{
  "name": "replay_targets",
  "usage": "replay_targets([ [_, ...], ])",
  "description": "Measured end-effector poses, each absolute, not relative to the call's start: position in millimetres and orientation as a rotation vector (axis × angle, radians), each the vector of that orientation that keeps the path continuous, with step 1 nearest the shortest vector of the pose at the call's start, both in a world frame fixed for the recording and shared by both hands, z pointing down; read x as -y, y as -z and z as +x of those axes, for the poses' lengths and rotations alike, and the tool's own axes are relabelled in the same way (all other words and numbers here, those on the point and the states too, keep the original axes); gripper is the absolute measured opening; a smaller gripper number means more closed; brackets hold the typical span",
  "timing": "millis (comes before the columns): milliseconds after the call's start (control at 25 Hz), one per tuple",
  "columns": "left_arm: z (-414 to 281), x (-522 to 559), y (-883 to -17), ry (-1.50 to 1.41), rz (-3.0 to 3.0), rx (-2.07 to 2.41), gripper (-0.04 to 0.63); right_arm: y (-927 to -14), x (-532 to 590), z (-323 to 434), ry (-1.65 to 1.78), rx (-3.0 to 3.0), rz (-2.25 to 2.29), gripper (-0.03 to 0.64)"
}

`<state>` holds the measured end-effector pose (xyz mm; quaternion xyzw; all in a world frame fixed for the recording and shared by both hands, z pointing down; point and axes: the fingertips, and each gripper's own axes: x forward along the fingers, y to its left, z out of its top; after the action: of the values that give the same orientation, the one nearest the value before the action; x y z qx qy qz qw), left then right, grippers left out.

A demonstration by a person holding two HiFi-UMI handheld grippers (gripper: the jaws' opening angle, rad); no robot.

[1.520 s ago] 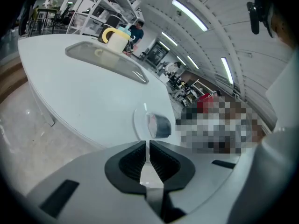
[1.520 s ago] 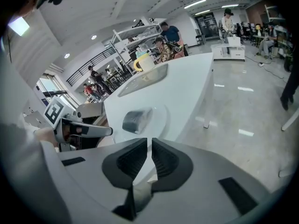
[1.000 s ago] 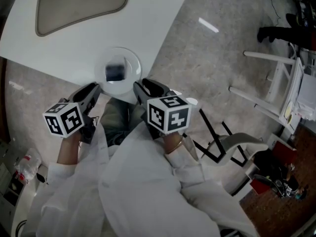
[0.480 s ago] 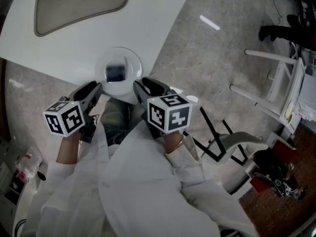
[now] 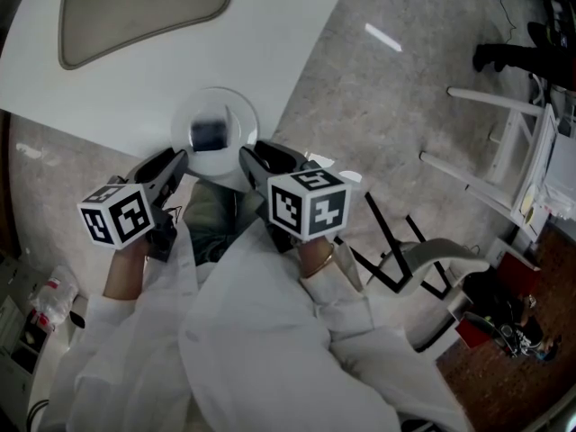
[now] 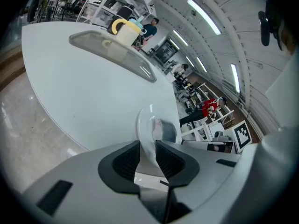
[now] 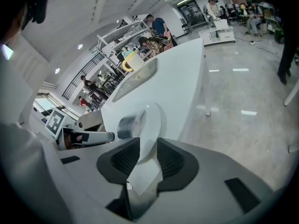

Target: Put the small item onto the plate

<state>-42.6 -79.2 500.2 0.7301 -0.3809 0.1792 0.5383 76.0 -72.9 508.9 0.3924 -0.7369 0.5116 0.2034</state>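
Note:
A white round plate [image 5: 243, 113] sits at the near edge of the white table [image 5: 270, 25], with a small dark item [image 5: 210, 134] lying in its middle. My left gripper [image 5: 177, 159] hovers just short of the plate's near-left rim. At the near-right rim is my right gripper [image 5: 247, 155]. In the left gripper view the plate [image 6: 144, 123] and item [image 6: 166, 130] lie straight beyond the left gripper [image 6: 147, 149]. In the right gripper view the right gripper [image 7: 148, 147] points at the plate [image 7: 152, 123] and item [image 7: 126, 125]. Both jaw pairs stand almost together, with nothing between them.
A beige oval tray [image 5: 135, 7] is set into the table farther back, and a cup with a yellow handle [image 6: 123, 28] stands behind it. A black-framed chair [image 5: 396, 264] and a white rack [image 5: 504, 165] stand on the floor to my right. People are in the background.
Both grippers stay almost still below the plate; the right one has crept a touch toward it. The item has not moved on the plate.

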Motion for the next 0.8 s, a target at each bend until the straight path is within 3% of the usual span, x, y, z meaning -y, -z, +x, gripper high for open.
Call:
replay_targets([
  [360, -47.5, 79.5, -504.2, -0.464, 1.729, 0.942, 0.092, -510.6, 79.4, 73.7, -1.496, 2.061, 1.112, 0.114],
  [520, -47.5, 79.9, -502.4, -0.459, 1.731, 0.952, 0.092, -511.1, 79.9, 77.7, -1.496, 2.047, 1.146, 0.072],
  [800, -49.1, 82.4, -500.7, -0.476, 1.756, 0.977, 0.089, -508.7, 80.0, 77.2, -1.520, 2.081, 1.186, 0.066],
])
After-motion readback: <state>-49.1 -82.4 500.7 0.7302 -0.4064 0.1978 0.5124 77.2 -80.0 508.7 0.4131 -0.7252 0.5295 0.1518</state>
